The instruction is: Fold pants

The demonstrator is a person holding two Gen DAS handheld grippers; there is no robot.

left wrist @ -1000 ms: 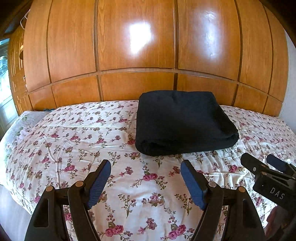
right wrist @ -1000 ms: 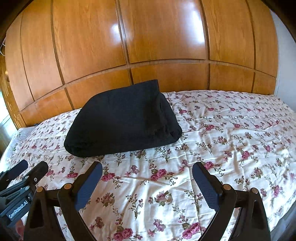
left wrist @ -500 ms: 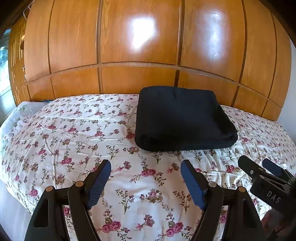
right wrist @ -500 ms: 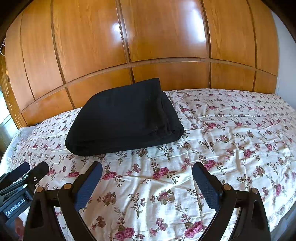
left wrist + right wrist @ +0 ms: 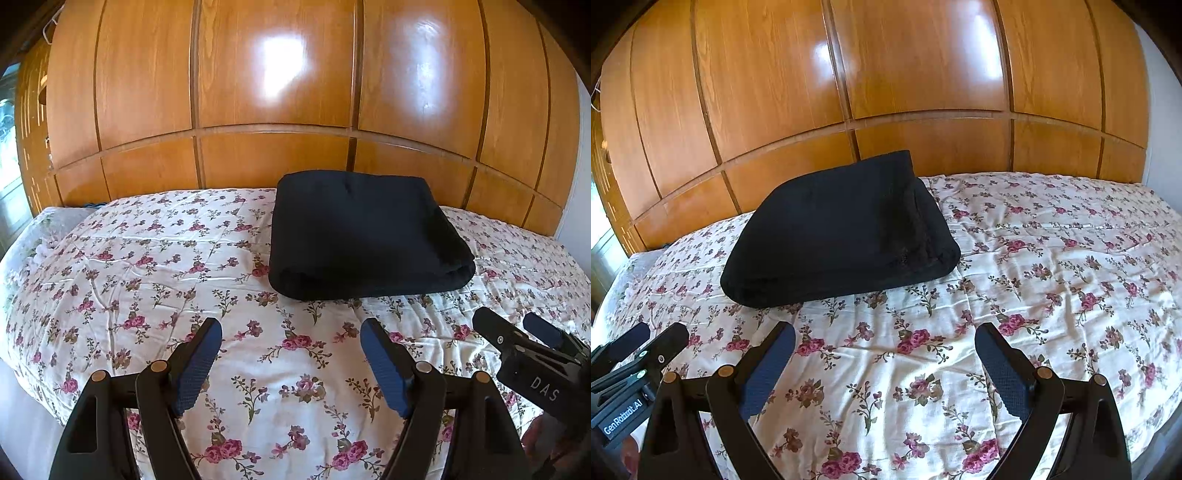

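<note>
The black pants [image 5: 364, 232] lie folded into a thick rectangular bundle on the floral bedspread [image 5: 155, 266], near the wooden headboard. They also show in the right wrist view [image 5: 838, 229]. My left gripper [image 5: 291, 336] is open and empty, held above the bedspread a short way in front of the bundle. My right gripper [image 5: 884, 345] is open and empty too, to the right of the left one and equally short of the bundle. The right gripper shows at the left wrist view's right edge [image 5: 517, 332]; the left gripper shows at the right wrist view's left edge [image 5: 642, 343].
A glossy wooden panelled headboard wall [image 5: 277, 110] rises behind the bed. A window [image 5: 9, 147] is at the far left. A white wall [image 5: 1160, 110] is at the right. The bed's near edge [image 5: 33, 406] drops off at lower left.
Both grippers have drawn back and risen slightly from the folded pants, staying open. The pants have not moved.
</note>
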